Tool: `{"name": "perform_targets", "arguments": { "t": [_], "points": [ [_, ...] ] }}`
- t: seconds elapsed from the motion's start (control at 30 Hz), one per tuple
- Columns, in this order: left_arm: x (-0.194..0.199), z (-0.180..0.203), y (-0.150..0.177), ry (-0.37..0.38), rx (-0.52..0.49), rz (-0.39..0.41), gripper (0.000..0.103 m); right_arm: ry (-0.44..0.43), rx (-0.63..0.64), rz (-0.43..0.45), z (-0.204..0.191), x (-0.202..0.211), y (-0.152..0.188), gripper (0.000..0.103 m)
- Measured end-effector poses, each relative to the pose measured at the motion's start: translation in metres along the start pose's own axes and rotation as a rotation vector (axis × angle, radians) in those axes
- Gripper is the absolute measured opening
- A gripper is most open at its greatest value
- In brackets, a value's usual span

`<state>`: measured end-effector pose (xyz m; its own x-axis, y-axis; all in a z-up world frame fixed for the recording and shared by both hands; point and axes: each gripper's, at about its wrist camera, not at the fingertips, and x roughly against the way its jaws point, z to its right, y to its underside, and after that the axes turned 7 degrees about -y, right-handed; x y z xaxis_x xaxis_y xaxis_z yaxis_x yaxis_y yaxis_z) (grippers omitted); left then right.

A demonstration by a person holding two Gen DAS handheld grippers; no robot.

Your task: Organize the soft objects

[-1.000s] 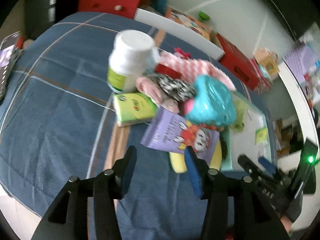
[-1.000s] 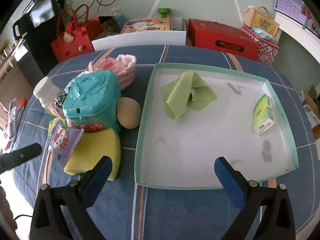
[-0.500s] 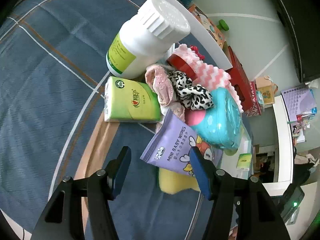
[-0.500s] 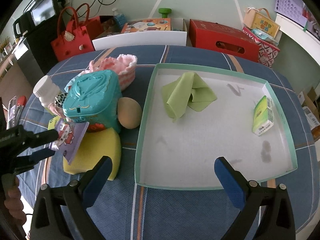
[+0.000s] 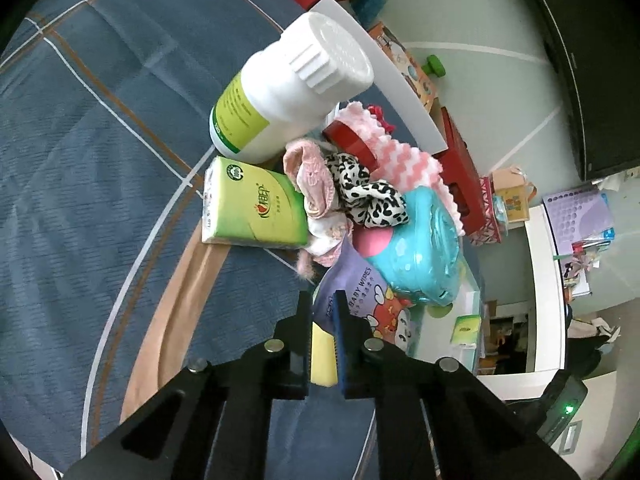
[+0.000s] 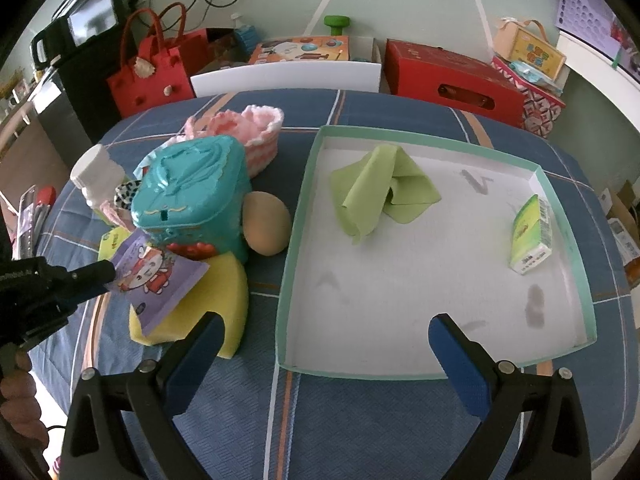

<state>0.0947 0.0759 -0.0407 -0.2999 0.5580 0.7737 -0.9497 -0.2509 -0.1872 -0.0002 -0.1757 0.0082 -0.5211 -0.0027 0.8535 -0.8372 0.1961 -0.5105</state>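
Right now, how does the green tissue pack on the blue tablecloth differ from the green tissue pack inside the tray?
The green tissue pack on the blue tablecloth lies flat, face up; the green tissue pack inside the white tray with the green rim rests up on a narrower side. The first lies against the pile beside the white bottle; the second lies alone near the tray's wall. Both look like the same brand of soft pack.

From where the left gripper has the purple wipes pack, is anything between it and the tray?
Nothing tall. The left gripper is shut on the wipes pack, which lies on the yellow sponge; past the sponge, only the tray rim.
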Motion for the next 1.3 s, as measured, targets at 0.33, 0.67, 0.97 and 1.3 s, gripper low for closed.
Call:
{"name": "perform_targets", "arguments": {
  "t": [0.33, 0.67, 0.97, 1.3],
  "points": [
    [0.037, -0.007, -0.002, 0.016, 0.008, 0.110, 0.004, -0.088, 0.120, 0.022, -0.029, 0.003, 0.002, 0.089],
    [0.070, -0.017, -0.006, -0.005, 0.038, 0.207, 0.004, -0.144, 0.241, -0.044, -0.059, -0.011, 0.012, 0.058],
    [0.059, -0.042, -0.011, -0.051, 0.105, 0.181, 0.004, -0.141, 0.247, -0.107, -0.060, -0.028, 0.017, 0.048],
    [0.057, -0.047, -0.012, -0.060, 0.116, 0.179, 0.003, -0.163, 0.253, -0.122, -0.062, -0.036, 0.018, 0.026]
  ]
}}
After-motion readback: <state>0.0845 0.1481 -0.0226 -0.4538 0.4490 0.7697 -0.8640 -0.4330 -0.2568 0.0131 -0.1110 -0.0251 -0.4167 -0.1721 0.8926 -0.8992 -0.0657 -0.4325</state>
